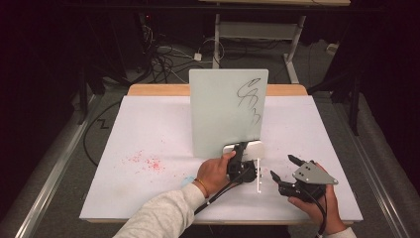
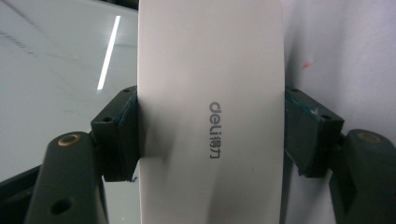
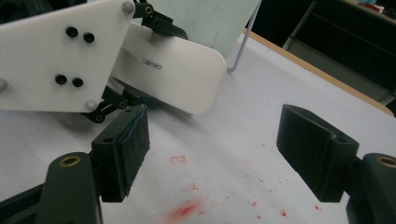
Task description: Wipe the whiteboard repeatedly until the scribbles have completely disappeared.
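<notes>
The left tool (image 1: 241, 157) is clamped across a white eraser (image 2: 210, 112), which it holds at the foot of the upright whiteboard (image 1: 223, 111) on the counter (image 1: 148, 129). The right tool (image 1: 282, 171) waits nearby, jaws wide and empty. Black scribbles (image 1: 249, 99) remain at the board's upper right, so wiping seems hardly begun.
</notes>
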`<state>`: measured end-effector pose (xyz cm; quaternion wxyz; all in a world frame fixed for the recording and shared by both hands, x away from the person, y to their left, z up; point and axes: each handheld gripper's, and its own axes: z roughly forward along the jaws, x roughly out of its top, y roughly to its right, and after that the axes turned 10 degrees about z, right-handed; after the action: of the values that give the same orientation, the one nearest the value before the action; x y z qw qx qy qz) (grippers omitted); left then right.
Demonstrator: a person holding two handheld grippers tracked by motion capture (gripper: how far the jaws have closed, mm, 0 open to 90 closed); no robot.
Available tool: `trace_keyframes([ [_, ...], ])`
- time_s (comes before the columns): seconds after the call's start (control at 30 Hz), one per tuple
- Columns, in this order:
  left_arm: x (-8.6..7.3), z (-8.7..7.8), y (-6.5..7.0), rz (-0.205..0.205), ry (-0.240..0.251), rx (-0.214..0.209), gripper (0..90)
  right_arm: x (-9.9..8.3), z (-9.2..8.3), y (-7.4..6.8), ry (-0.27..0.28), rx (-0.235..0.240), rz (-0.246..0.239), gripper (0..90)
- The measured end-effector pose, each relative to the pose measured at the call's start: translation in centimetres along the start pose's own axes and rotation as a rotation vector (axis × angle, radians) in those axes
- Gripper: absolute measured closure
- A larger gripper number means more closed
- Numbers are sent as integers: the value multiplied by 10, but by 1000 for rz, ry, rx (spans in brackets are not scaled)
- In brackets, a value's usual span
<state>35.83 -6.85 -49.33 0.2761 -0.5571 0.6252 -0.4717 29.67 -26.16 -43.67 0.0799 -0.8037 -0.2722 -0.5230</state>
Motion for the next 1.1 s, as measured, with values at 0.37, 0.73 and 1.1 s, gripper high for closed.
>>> trace_keyframes([
  [0.37, -16, -10, -52, -110, -1, 71, 288, 0, 1, 0, 2, 0, 1, 263],
  [0.73, -29, -17, -70, -202, -17, 113, 288, 0, 1, 0, -7, 5, -4, 262],
  [1.1, -27, -10, -10, -5, -29, 52, 289, 0, 1, -1, -8, 6, -5, 262],
])
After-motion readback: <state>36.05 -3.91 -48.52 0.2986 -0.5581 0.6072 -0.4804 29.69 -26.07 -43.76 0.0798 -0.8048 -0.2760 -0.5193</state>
